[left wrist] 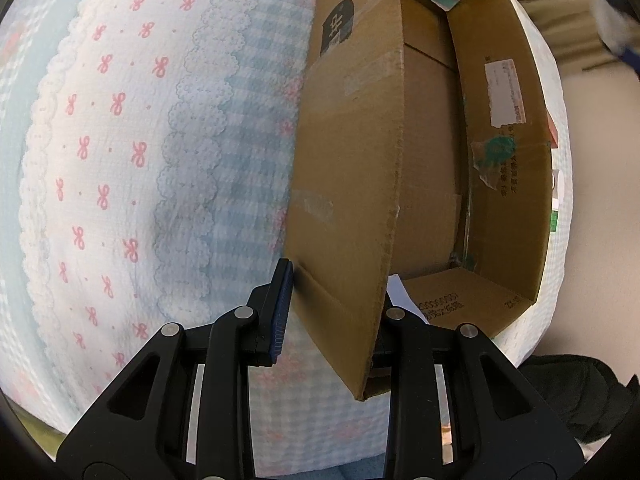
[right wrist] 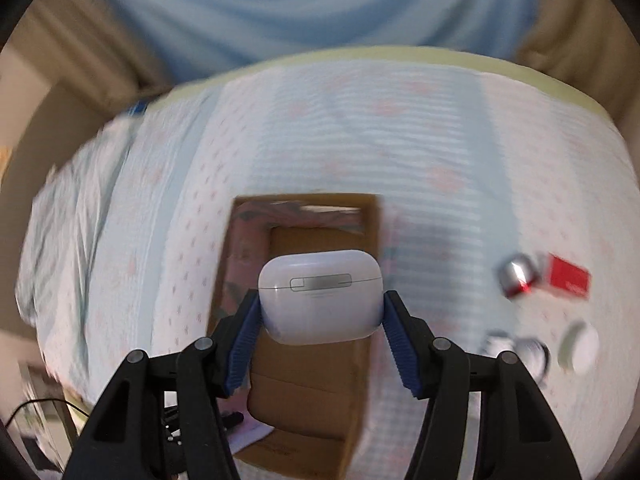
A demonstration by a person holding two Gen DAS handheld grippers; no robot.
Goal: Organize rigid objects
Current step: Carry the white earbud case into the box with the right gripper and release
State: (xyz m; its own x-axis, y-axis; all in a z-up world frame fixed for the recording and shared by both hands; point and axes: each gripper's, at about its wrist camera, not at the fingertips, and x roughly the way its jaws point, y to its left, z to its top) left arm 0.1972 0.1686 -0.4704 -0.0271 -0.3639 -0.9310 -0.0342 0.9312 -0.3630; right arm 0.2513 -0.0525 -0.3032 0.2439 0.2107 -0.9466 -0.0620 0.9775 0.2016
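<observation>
Gripping white earbud case (right wrist: 320, 304) in right claw (right wrist: 320, 320), above cardboard box (right wrist: 308, 400)

1. The right gripper (right wrist: 320, 312) hung above the bed (right wrist: 400, 140), its jaws clamped on the sides of a white earbud case (right wrist: 320, 300).
2. Directly beneath sat an open cardboard box (right wrist: 308, 400) on the patterned bedspread.
3. Off to the right lay a red packet (right wrist: 568, 278), a shiny can (right wrist: 518, 276) and some blurred white items (right wrist: 580, 346).
</observation>
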